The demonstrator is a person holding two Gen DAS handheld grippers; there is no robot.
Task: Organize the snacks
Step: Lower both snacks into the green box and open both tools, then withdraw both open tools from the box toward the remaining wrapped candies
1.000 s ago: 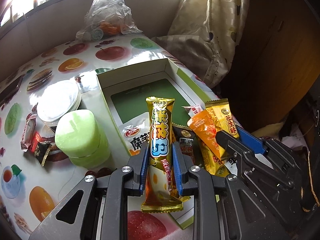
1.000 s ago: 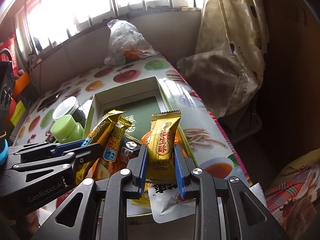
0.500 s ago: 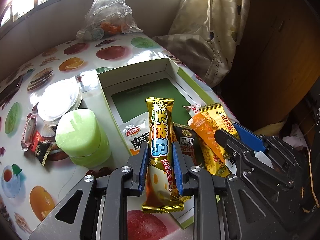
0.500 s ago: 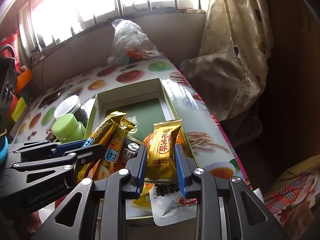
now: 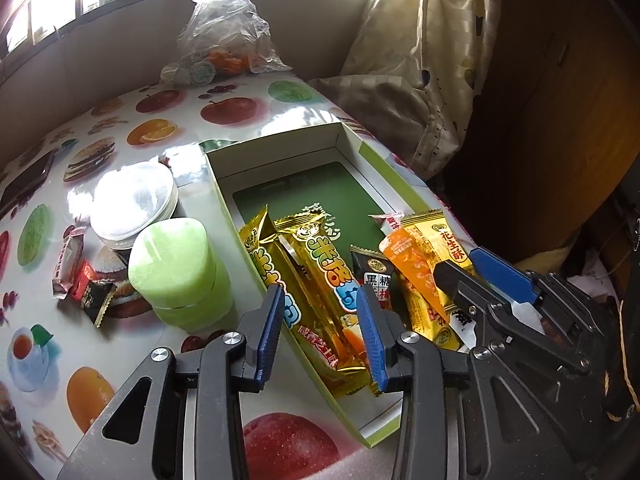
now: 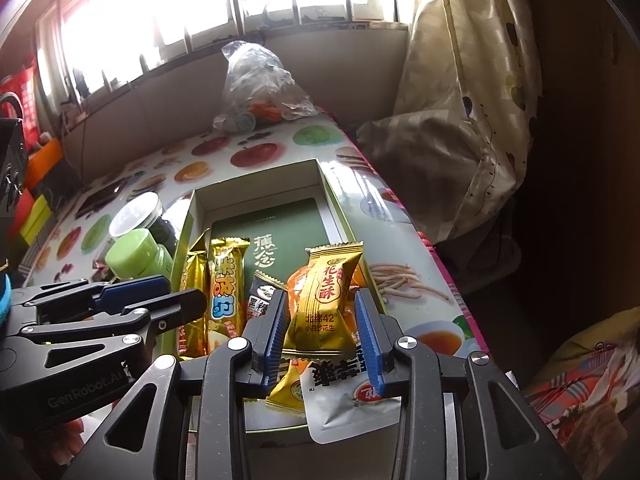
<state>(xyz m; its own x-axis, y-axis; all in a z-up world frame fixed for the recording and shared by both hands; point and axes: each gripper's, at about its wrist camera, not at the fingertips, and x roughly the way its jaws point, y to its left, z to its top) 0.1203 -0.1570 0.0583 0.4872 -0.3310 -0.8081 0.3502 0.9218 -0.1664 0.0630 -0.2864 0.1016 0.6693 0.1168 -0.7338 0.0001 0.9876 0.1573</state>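
Note:
A white box with a green rim [image 5: 280, 142] [image 6: 256, 174] lies on the fruit-print table. In it are two long gold bars [image 5: 324, 276] [image 6: 226, 280], a black packet [image 5: 374, 278], an orange packet [image 5: 412, 264] and a yellow peanut packet [image 6: 324, 308]. My left gripper [image 5: 320, 336] is opening. One gold bar lies loose between its blue pads, resting in the box. The jaws of my right gripper [image 6: 322, 336] are opening too. The yellow packet leans between its pads with a slight gap on each side. Each gripper shows in the other's view, right [image 5: 464, 270] and left [image 6: 180, 290].
A pale green jar [image 5: 176, 268] and a white-lidded tub [image 5: 132, 200] stand just left of the box. Small wrapped sweets [image 5: 80, 276] lie further left. A plastic bag [image 5: 224, 36] sits at the far wall. A curtain [image 5: 420, 60] hangs past the table's right edge.
Both grippers' pads have spread apart. The gold bar dropped from upright into the box beside the other bar. The yellow packet sank slightly and now stands loose.

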